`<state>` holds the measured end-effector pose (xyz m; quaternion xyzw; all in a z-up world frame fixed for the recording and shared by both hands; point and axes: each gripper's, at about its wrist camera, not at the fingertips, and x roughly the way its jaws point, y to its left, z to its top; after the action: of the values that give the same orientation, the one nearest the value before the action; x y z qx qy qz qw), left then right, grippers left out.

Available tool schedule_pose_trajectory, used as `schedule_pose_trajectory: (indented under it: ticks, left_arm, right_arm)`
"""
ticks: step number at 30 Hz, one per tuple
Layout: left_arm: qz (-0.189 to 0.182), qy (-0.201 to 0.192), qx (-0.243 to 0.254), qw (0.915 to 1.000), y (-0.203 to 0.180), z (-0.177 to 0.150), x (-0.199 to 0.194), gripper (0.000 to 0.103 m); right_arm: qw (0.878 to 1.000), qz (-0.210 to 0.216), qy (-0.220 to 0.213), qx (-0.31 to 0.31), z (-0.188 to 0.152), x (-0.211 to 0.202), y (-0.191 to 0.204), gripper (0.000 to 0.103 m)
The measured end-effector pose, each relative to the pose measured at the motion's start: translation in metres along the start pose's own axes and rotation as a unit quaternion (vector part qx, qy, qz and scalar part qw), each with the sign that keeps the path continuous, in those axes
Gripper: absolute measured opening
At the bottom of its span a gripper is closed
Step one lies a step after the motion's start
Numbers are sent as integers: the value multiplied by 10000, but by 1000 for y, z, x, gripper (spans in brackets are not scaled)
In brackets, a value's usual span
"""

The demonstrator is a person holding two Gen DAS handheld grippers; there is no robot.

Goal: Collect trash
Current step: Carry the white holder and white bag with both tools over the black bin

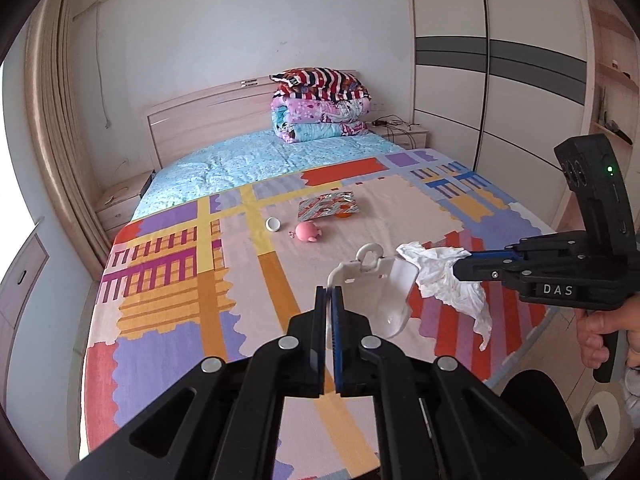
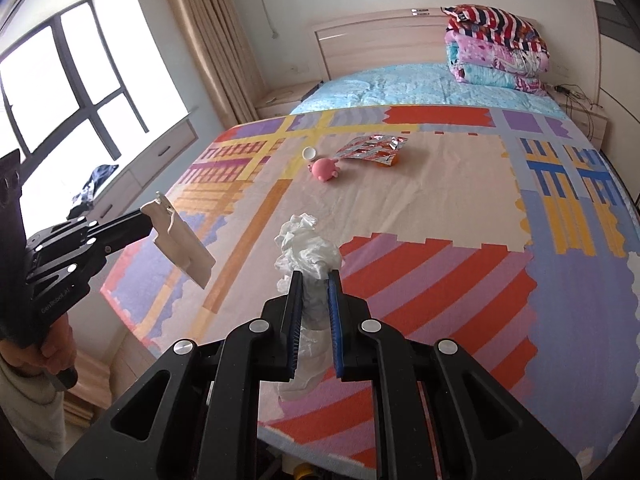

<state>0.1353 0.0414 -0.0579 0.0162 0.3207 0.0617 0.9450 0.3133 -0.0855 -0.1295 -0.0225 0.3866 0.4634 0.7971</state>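
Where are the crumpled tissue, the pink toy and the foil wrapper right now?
crumpled tissue [image 2: 306,248], right wrist view, on its bunched top above the gripper fingers.
pink toy [image 2: 325,169], right wrist view, on the middle of its round body.
foil wrapper [image 1: 329,207], left wrist view, on the centre of its flat printed face.

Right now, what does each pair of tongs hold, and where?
Left tongs pinch the white plastic package at its edge. Right tongs clamp the crumpled tissue around its middle.

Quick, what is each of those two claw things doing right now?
Left gripper: closed on a white plastic piece.
Right gripper: closed on a crumpled tissue.
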Motion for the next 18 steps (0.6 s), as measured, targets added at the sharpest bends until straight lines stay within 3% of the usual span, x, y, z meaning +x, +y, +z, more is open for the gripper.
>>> schedule_pose_trajectory:
  ticks: [3,9,18]
  left_arm:
    - [-125,-92,87,9998,-10,-5,-17,2]
    - [-301,-26,38,9995,-26,-27,-32,2]
    - [-773,282,-58,9966,-48,-72,-44,2]
  right_arm:
    - [9999,89,-27,-132,-11,-13,11,13]
    - [9987,-120,-80,-479,-39,-34,32,13]
    - [9995,43,65,-291,-85,-45,41,13]
